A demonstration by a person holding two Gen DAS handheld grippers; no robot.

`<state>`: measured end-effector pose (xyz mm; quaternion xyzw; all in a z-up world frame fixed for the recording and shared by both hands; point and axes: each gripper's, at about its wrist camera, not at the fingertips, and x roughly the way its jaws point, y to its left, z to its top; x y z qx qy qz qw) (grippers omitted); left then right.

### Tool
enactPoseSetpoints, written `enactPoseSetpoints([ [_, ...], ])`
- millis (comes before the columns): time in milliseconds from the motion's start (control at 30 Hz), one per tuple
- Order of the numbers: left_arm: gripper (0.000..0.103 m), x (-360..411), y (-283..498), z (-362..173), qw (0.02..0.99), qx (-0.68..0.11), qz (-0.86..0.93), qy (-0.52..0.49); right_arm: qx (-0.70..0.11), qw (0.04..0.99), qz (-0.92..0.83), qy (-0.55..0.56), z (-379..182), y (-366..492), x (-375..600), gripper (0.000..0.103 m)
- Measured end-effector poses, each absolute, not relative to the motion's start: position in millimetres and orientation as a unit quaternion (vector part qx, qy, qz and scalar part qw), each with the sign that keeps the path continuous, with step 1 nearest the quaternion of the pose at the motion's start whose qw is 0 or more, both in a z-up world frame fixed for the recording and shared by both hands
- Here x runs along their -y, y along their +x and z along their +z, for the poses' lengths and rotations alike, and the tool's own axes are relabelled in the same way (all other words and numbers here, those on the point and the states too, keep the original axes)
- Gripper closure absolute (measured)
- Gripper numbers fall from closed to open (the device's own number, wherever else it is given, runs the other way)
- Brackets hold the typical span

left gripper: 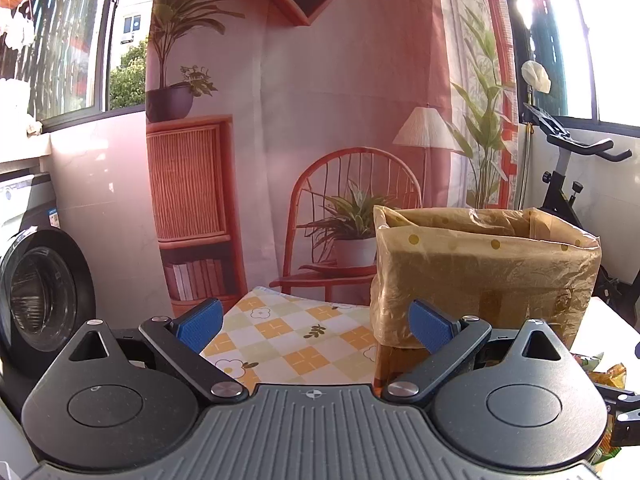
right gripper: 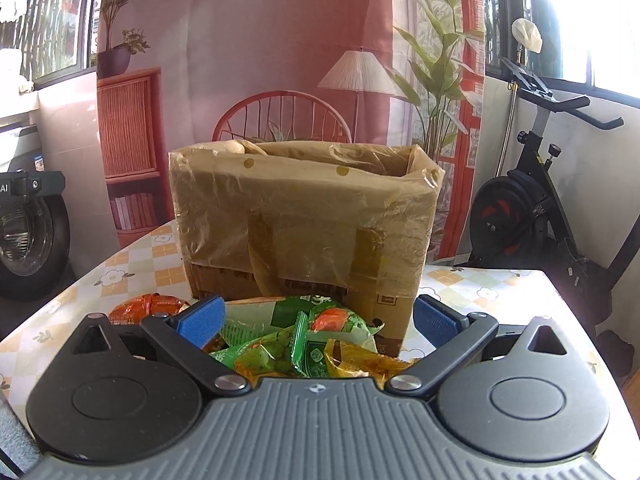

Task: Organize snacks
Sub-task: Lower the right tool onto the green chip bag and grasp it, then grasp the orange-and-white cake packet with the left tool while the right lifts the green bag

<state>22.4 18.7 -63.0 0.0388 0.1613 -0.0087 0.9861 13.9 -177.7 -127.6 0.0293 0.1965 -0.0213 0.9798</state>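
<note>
Snack packets [right gripper: 296, 344] lie in a loose heap directly under and between the spread blue fingers [right gripper: 202, 320] of our right tool [right gripper: 318, 322], which is released and grasps nothing. We see green wrappers in the middle of the heap, a yellow-orange one [right gripper: 360, 360] toward the right finger, and an orange-red packet [right gripper: 148, 306] just outside the left finger. The packets overlap at mixed angles, so we cannot name one shared direction; the largest green-and-white pack [right gripper: 280, 312] lies with its long axis running across our view, left to right. Just beyond the heap stands the cardboard box [right gripper: 304, 216], upright, open at the top, lined with a clear plastic bag folded over its rim; its long side faces the right tool and the nearest packets look to touch its base. Everything rests on the checked, flower-print tabletop [right gripper: 132, 264].

Our left tool [left gripper: 316, 326] is likewise released and empty, held above the tabletop [left gripper: 288, 336]. The same box [left gripper: 480, 272] sits ahead and to its right, behind the right finger [left gripper: 432, 326]. A few packets [left gripper: 608, 376] show at the far right edge.
</note>
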Motion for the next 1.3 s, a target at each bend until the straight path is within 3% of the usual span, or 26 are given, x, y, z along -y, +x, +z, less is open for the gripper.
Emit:
enactPoseSetpoints([
  [233,0.003,-27.9,35.7,-90.7,0.976,-0.216,0.001,0.015,-0.233,0.971,0.017,0.040,-163.0,20.3,165.7,0.004],
  [800,0.004,-30.0,36.0,-130.4,0.969,-0.245,-0.030,0.012,-0.268,0.956,0.065,0.104,-204.3,40.1,167.0,0.011],
  [967,0.008,-26.2,33.4,-135.4,0.967,-0.251,-0.048,0.019,-0.259,0.956,0.077,0.116,-199.3,35.0,174.0,0.033],
  [1300,0.016,-11.4,33.9,-136.2,0.962,-0.256,-0.093,0.028,-0.193,0.975,0.095,0.059,-150.1,8.0,161.1,0.038],
])
